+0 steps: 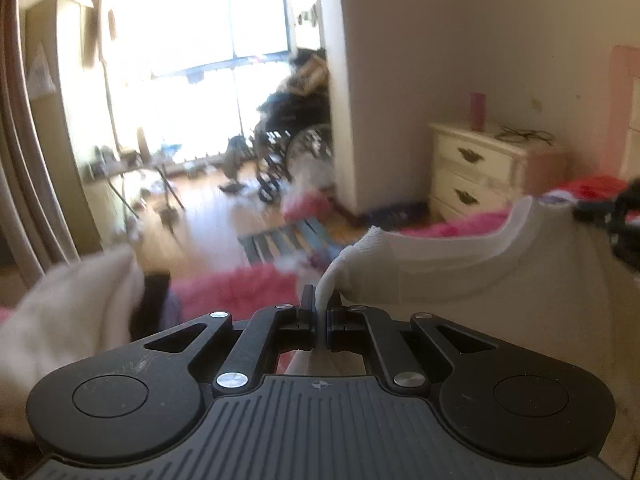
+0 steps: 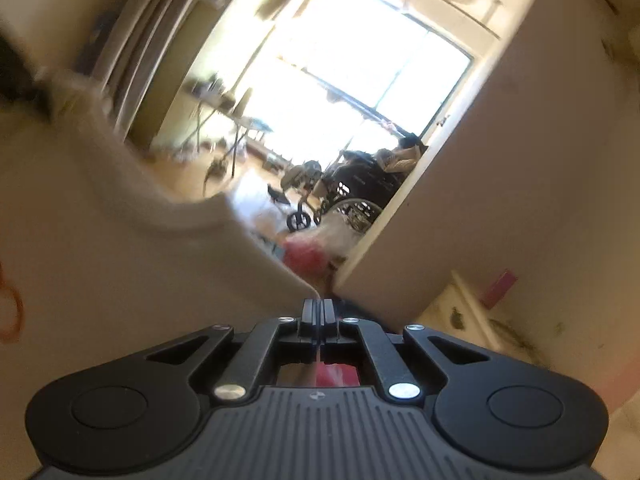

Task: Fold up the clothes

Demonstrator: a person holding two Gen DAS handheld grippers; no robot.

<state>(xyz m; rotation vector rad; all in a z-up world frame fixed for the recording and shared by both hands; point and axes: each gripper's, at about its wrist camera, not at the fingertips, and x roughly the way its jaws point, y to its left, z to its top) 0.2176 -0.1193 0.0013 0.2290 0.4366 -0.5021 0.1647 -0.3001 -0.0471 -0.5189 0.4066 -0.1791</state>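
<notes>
Garment (image 1: 460, 264) edge pinched in left claw (image 1: 320, 300)

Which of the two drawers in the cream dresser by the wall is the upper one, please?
The upper drawer of the cream dresser sits directly under its top; the lower drawer lies beneath it, nearer the floor.

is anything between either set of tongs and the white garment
Nothing visible. The left tongs are shut directly on an edge of the white garment, and the right tongs are shut on its cloth too, the fabric running straight into both.
</notes>
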